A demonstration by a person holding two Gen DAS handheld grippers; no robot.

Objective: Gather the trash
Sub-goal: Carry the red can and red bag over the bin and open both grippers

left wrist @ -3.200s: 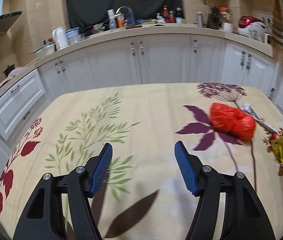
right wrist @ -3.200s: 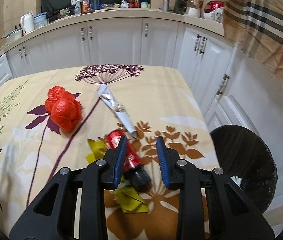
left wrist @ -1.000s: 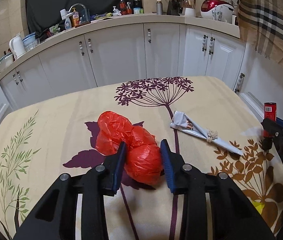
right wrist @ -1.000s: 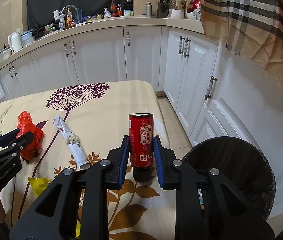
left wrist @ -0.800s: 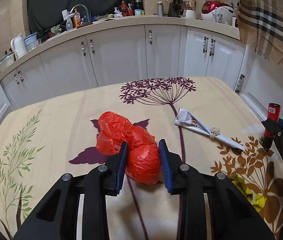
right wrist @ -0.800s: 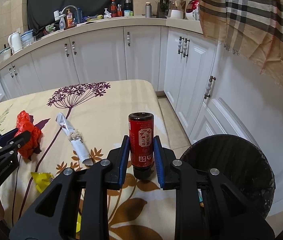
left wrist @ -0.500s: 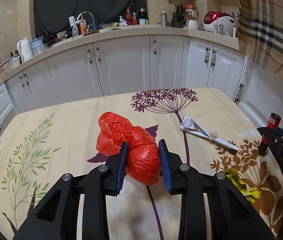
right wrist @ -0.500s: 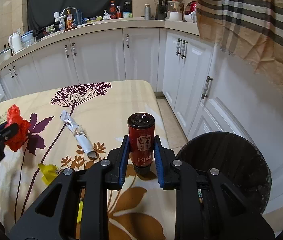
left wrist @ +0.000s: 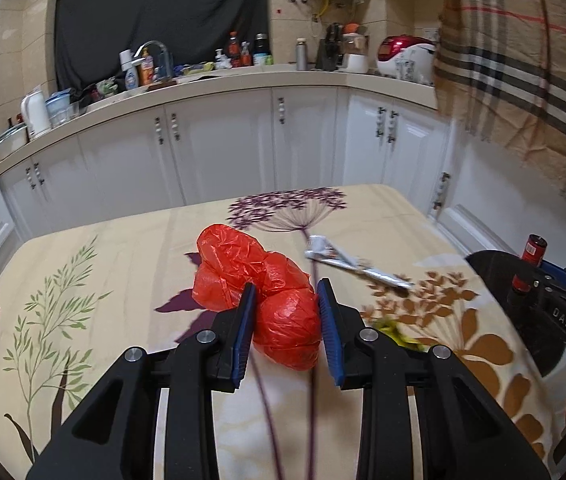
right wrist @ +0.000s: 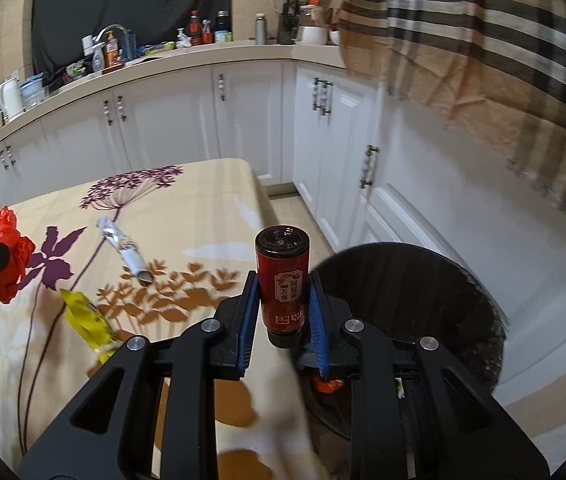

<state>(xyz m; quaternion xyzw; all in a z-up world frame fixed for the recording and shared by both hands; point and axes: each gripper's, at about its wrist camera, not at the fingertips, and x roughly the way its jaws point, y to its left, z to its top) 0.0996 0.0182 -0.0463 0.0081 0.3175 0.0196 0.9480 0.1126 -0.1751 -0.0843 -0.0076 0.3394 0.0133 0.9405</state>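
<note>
My left gripper (left wrist: 285, 294) is shut on a crumpled red plastic bag (left wrist: 267, 284) and holds it above the floral tablecloth (left wrist: 103, 280). My right gripper (right wrist: 283, 280) is shut on a red bottle (right wrist: 281, 276), cap end down, held at the table's right edge beside the black trash bin (right wrist: 415, 304). The bag (right wrist: 7, 260) shows at the left of the right wrist view, the bottle (left wrist: 531, 252) at the right of the left wrist view. A silver wrapper (left wrist: 351, 262) and a yellow wrapper (right wrist: 83, 316) lie on the table.
White kitchen cabinets (left wrist: 219, 148) with a cluttered counter run behind the table. A plaid curtain (right wrist: 483, 40) hangs at the right. The bin stands on the floor off the table's right side, with some trash inside (right wrist: 325, 384).
The left gripper closed on the red bag and lifted it off the table. The right gripper picked up the red bottle and carried it rightward to the bin's edge.
</note>
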